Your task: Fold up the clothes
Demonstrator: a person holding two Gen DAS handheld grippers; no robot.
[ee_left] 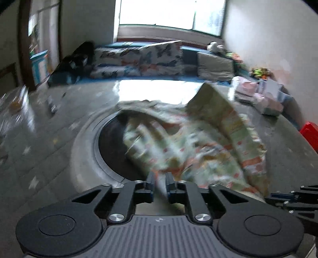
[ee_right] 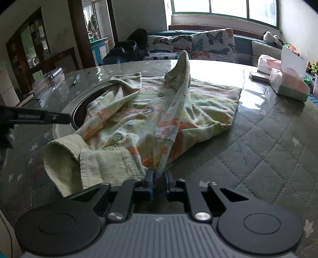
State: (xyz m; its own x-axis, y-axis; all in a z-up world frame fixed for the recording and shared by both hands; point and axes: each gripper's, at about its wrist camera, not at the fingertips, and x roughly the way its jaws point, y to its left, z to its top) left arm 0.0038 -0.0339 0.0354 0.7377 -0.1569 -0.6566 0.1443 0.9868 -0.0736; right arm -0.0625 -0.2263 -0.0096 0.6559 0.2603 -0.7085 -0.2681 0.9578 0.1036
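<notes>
Your left gripper (ee_left: 160, 183) has its two fingers close together with a fold of the printed garment (ee_left: 198, 142) between them; the cloth runs up out of the narrow gap, so the gripper is pinching it. This view is blurred, so you cannot read fine detail there. Your right gripper (ee_right: 159, 178) also has its fingers nearly together, and a thin edge of the same garment (ee_right: 159, 111) goes down into the gap; it looks pinched, but the contact of the pads is hard to see.

The garment is a small buttoned top, pale green with orange and yellow print and ribbed cuffs. It lies crumpled on the grey quilted table cover (ee_right: 258, 142), partly over a dark round recess (ee_left: 113, 150) in the middle of the table. One part of the cloth stands up in a peak. A ribbed cuff (ee_right: 65, 158) lies just left of your right gripper.

Further out, a tissue box (ee_right: 290, 83) stands at the right side of the table, well apart from the garment. Behind the table there are butterfly cushions (ee_right: 214, 45) under a bright window (ee_right: 224, 8)
</notes>
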